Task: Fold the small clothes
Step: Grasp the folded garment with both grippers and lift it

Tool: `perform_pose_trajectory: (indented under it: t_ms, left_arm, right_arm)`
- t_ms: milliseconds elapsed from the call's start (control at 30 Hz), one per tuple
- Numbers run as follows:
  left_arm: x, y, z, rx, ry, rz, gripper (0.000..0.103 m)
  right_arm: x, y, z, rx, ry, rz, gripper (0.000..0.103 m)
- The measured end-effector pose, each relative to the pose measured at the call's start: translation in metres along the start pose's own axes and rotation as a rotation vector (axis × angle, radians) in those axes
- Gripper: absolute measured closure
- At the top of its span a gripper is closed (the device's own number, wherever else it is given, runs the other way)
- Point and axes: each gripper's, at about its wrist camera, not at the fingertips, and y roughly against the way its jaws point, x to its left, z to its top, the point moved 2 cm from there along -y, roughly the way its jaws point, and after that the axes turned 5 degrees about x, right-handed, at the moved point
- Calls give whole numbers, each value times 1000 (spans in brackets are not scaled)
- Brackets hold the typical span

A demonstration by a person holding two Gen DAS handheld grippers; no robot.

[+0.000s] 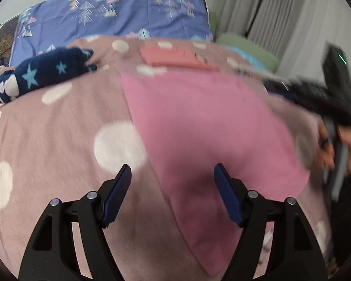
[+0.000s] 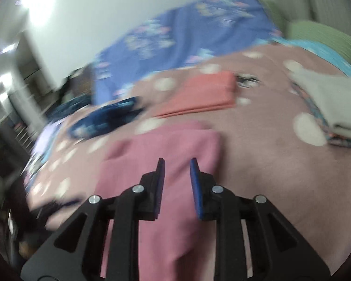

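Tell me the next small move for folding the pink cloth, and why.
Probably lower both grippers onto the pink cloth's near edge and pinch it. The left gripper and right gripper both hover open over it, holding nothing, and it lies flat on the dotted bedspread.

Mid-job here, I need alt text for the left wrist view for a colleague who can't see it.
The open left claw hovers over a flat pink cloth on a dusty-pink polka-dot bedspread, gripping nothing. Beyond lie a folded coral garment and a crumpled navy star-print garment; the right claw's handle is a blur at the right edge.
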Motion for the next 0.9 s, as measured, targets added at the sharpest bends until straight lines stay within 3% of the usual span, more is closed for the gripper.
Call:
perform_pose_trajectory:
  t_ms: [67, 100, 133, 200, 233, 267, 300, 367, 400, 433, 500, 600, 767, 900]
  left_arm:
    - [7, 1, 18, -42, 40, 14, 30]
    - [9, -1, 26, -57, 55, 10, 30]
    - [12, -6, 33, -60, 61, 11, 30]
    - [24, -37, 41, 10, 61, 128, 30]
    - [32, -53, 39, 62, 72, 178, 27]
    - [41, -65, 34, 93, 106, 160, 25]
    - [44, -62, 33, 69, 132, 143, 25]
    - [39, -51, 33, 60, 115, 177, 25]
    - [36, -45, 34, 51, 100, 189, 26]
    - [34, -40, 34, 46, 93, 184, 26]
    - [29, -24, 33, 24, 91, 70, 26]
    - [24, -18, 30, 37, 118, -106, 26]
    - [17, -49, 19, 130, 123, -140, 26]
    - [18, -58, 16, 108, 109, -170, 26]
  right_arm:
    - [24, -4, -15, 47, 103, 10, 79]
    - [29, -12, -21, 74, 134, -28, 78]
    - [31, -21, -27, 101, 158, -81, 77]
    - [21, -49, -42, 140, 189, -234, 77]
    - [13, -52, -48, 132, 187, -245, 77]
    - [9, -53, -49, 132, 162, -237, 77]
    - [8, -48, -46, 120, 134, -228, 77]
    - [9, -39, -42, 110, 116, -219, 76]
    - [8, -30, -40, 98, 99, -194, 73]
    - [5, -20, -36, 79, 72, -176, 61]
    - [-7, 0, -27, 28, -1, -139, 48]
    - [-30, -2, -16, 82, -91, -71, 48]
    - [-47, -37, -25, 200, -146, 14, 47]
    - [-43, -53, -20, 221, -128, 103, 55]
